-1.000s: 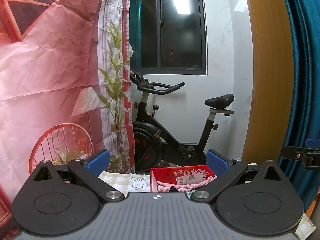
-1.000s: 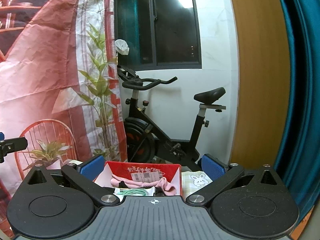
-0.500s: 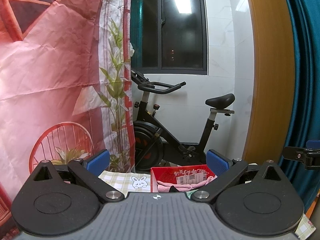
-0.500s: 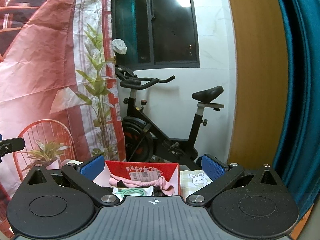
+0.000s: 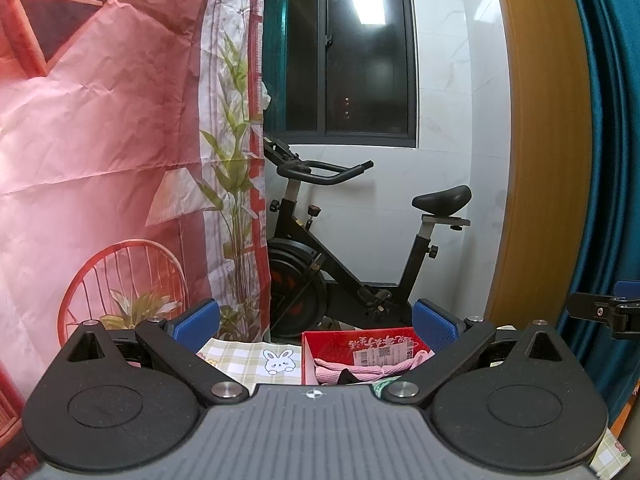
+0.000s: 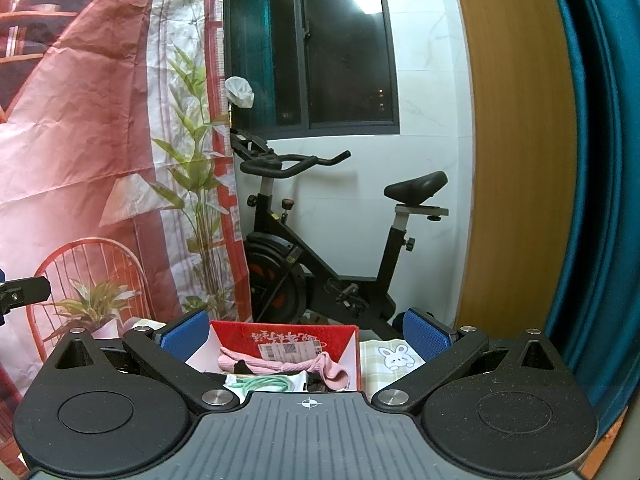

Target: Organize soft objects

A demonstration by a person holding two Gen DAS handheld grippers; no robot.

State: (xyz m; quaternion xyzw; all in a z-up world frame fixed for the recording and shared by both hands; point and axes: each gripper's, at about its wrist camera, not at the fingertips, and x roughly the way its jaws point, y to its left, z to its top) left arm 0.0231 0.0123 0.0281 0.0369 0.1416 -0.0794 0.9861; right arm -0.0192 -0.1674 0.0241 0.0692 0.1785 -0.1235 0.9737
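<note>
Pink cloth (image 6: 280,366) and green cord (image 6: 266,382) already in red box (image 6: 286,338) on bench (image 5: 244,358). Left gripper (image 5: 316,320) and right gripper (image 6: 306,330) spread wide, empty, raised. Task looks nearly done.

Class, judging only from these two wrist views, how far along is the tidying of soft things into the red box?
Done: a pink cloth and a green cord already lie in the red box on the checked tablecloth.
In hand: nothing; the left gripper and right gripper are both open and empty.
Left: no loose soft item shows on the cloth, so what remains cannot be told.
</note>
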